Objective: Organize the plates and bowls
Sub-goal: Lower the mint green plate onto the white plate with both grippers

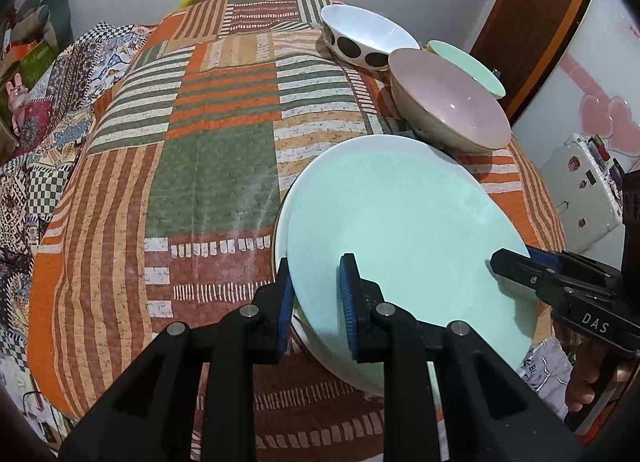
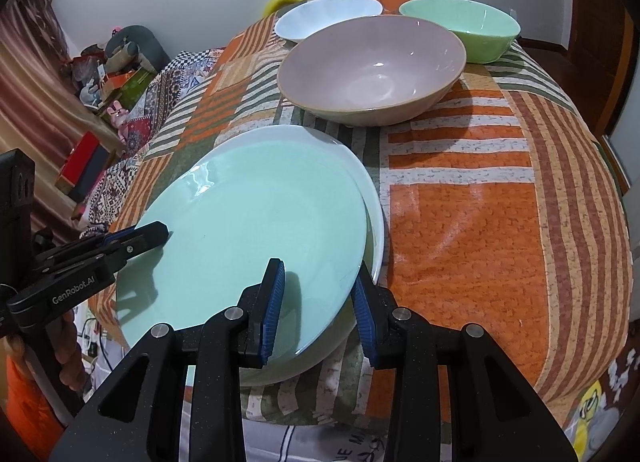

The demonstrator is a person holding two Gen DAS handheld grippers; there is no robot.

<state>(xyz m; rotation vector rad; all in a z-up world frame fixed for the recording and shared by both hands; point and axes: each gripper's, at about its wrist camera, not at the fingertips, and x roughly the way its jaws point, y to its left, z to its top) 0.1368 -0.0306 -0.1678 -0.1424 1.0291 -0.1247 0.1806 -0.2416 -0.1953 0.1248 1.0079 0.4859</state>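
Note:
A mint green plate (image 1: 404, 222) (image 2: 256, 222) lies on top of a white plate (image 1: 281, 222) (image 2: 374, 198) on the patchwork cloth. My left gripper (image 1: 318, 302) straddles the plates' near rim, jaws apart, one pad over the green plate. My right gripper (image 2: 318, 310) straddles the opposite rim the same way; it shows in the left wrist view (image 1: 516, 268). Behind stand a pink bowl (image 1: 452, 102) (image 2: 372, 66), a white bowl with black dots (image 1: 366, 36) (image 2: 328, 16) and a green bowl (image 1: 466, 66) (image 2: 464, 28).
The table with its orange, green and striped cloth (image 1: 200, 166) (image 2: 480, 202) drops off at the near edges. A bed with patterned covers and clutter (image 1: 36, 122) (image 2: 120, 74) lies to the left. A white cabinet (image 1: 580, 182) stands on the right.

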